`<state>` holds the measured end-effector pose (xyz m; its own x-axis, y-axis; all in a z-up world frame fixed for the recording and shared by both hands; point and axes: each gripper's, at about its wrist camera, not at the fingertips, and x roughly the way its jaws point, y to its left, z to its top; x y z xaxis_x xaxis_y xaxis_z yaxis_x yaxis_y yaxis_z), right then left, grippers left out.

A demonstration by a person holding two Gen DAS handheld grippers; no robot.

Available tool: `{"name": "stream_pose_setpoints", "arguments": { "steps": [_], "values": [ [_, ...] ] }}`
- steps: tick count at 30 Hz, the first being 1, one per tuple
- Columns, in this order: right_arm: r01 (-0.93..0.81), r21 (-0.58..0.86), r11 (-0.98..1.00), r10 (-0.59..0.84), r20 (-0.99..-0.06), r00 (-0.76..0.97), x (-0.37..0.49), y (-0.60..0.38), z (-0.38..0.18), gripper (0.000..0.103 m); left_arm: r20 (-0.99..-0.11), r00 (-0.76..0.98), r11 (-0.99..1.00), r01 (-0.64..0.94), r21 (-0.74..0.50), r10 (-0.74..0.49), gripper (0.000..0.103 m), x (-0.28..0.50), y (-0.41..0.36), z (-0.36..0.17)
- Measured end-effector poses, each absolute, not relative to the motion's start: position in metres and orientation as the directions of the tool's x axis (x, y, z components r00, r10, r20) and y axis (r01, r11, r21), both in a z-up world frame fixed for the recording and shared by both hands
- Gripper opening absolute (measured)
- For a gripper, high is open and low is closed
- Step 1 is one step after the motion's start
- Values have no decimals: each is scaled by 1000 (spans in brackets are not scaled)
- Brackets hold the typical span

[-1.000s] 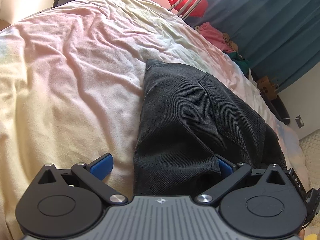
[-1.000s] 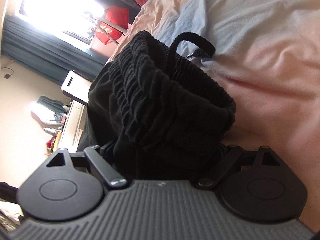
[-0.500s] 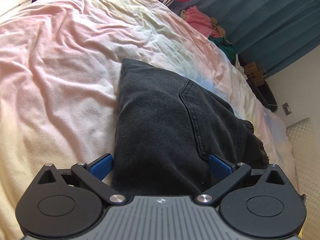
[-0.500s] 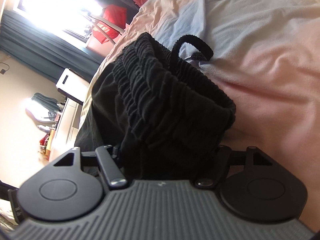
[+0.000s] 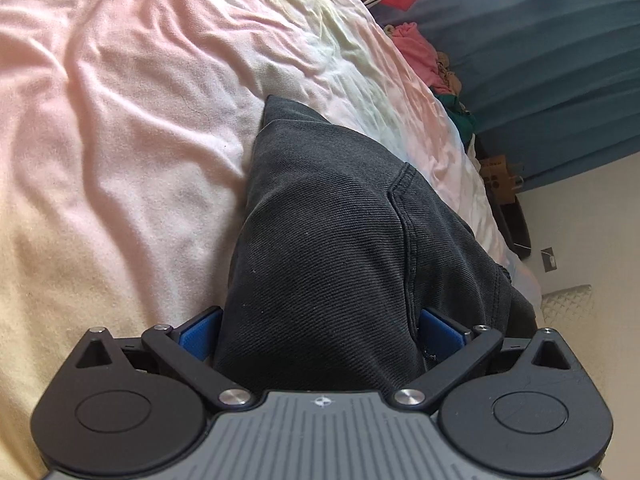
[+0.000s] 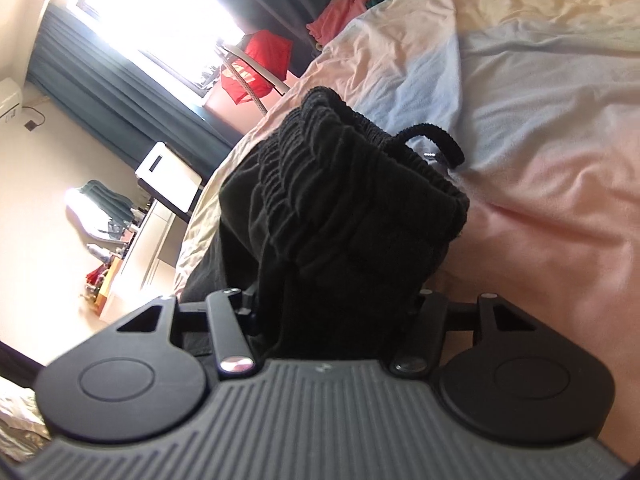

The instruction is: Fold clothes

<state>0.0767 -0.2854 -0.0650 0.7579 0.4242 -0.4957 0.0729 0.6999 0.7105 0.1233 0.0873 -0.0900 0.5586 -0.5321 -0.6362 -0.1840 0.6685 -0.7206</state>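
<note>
Black shorts (image 5: 332, 248) lie on a bed with a pink and cream sheet (image 5: 120, 140). My left gripper (image 5: 320, 332) straddles the hem end of the shorts, its blue pads (image 5: 200, 330) wide apart with the cloth bunched between them. In the right wrist view, the elastic waistband end of the shorts (image 6: 340, 208) sits between the fingers of my right gripper (image 6: 332, 312), which have closed in around the bunched cloth. A black drawstring loop (image 6: 436, 140) sticks out to the right. The fingertips of both grippers are hidden by cloth.
Dark blue curtains (image 5: 540, 60) and a pile of pink and green clothes (image 5: 416, 52) stand past the far edge of the bed. A bright window (image 6: 160, 12), a red item (image 6: 256, 64) and a white desk (image 6: 160, 216) are beyond the bed.
My left gripper has slid further along the shorts, whose far corner now looks lower in view. My right gripper's fingers have drawn closer together on the waistband and it has tilted.
</note>
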Motion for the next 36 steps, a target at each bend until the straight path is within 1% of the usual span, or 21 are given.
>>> {"name": "stream_pose_setpoints", "arguments": {
  "steps": [1, 5, 12, 15, 17, 20, 23, 29, 36],
  "values": [
    [91, 702, 707, 417, -517, 747, 77, -285, -68, 59, -635, 557, 669, -180, -721, -535, 103, 123, 86, -91],
    [110, 688, 717, 405, -541, 737, 74, -284, -73, 60, -637, 565, 688, -161, -708, -524, 102, 120, 83, -91],
    [112, 679, 725, 390, -540, 746, 72, -281, -72, 59, -633, 593, 716, -132, -686, -497, 94, 113, 80, -87],
    [93, 656, 749, 374, -535, 757, 71, -276, -65, 57, -618, 611, 714, -118, -690, -495, 88, 107, 81, -81],
    [74, 636, 768, 365, -530, 766, 69, -273, -60, 54, -606, 623, 712, -109, -693, -495, 80, 104, 81, -77],
    [37, 617, 786, 363, -510, 779, 66, -270, -50, 49, -589, 640, 710, -94, -698, -493, 72, 99, 82, -71],
    [-1, 615, 789, 371, -475, 798, 61, -268, -39, 47, -571, 657, 708, -80, -702, -492, 68, 93, 82, -65],
    [-71, 623, 779, 402, -408, 820, 53, -268, -15, 46, -534, 688, 700, -53, -712, -491, 65, 84, 84, -52],
    [-109, 624, 774, 391, -335, 857, 54, -296, 29, 46, -482, 695, 651, -26, -758, -534, 65, 101, 55, -10]
  ]
}}
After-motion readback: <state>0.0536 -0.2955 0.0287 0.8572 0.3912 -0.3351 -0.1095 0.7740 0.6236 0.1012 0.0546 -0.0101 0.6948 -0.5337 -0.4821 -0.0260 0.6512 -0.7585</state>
